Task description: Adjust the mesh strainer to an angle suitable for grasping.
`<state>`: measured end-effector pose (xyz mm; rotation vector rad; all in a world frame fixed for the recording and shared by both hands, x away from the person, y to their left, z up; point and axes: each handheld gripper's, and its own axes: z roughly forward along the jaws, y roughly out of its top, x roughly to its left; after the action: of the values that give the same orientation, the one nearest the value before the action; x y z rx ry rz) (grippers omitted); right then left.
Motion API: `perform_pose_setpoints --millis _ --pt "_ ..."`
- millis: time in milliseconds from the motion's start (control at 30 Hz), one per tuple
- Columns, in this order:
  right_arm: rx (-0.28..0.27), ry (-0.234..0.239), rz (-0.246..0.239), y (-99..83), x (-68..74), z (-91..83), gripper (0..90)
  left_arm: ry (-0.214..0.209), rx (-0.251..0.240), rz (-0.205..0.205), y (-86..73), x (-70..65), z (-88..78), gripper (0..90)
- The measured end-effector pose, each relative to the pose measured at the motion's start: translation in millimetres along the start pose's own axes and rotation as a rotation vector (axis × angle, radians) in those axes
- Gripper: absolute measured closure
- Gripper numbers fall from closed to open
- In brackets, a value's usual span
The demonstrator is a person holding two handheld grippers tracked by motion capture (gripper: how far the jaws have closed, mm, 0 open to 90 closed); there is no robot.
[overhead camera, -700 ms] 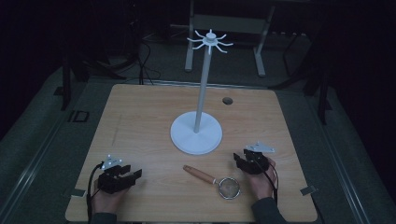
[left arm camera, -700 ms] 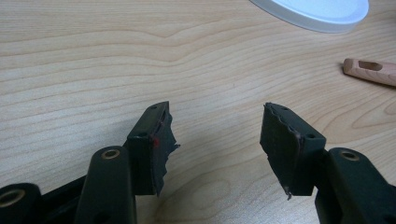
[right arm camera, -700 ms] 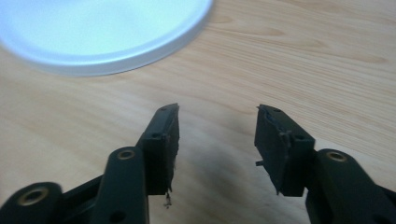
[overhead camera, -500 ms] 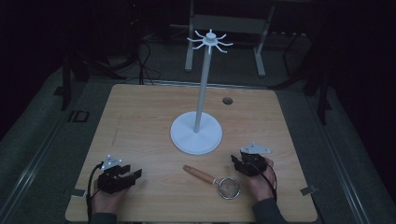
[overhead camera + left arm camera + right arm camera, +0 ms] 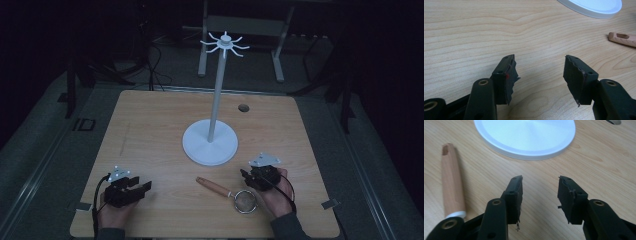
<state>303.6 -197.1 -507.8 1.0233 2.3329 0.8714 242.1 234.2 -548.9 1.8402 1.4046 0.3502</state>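
Strainer [image 5: 235, 195], a small mesh one with a wooden handle, lies flat on the bench [image 5: 160, 130] at about 5 o'clock from the white stand [image 5: 210, 142] in the high view, its bowl just beside the right gripper [image 5: 246, 176]. At 7 o'clock sits the left gripper [image 5: 141, 184]. In the left gripper view its jaws gape wide over bare wood, the handle tip at 2 o'clock. In the right gripper view the jaws stand partly open, holding nothing, the handle at 9 o'clock.
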Motion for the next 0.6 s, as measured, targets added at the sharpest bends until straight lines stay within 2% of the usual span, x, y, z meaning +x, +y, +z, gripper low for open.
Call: perform_pose_setpoints --millis 133,300,433,467,600 --pt "0.025 0.035 -0.018 5.6 4.1 -1.8 50.0 0.000 0.000 0.000 0.0 0.0 0.0 43.6" --pt "0.063 0.082 -0.068 12.3 13.5 -1.7 48.7 0.000 0.000 0.000 -0.1 0.0 0.0 43.7" --pt "0.078 0.107 -0.088 14.6 16.9 -0.9 50.8 0.000 0.001 0.001 0.0 0.1 -0.1 43.6" --pt "0.096 0.123 -0.111 15.8 20.2 -0.2 52.7 0.000 0.001 0.001 0.0 0.1 -0.1 43.7" --pt "0.120 0.142 -0.142 17.4 26.3 0.8 53.1 0.001 0.000 0.000 0.0 0.2 -0.2 43.7"
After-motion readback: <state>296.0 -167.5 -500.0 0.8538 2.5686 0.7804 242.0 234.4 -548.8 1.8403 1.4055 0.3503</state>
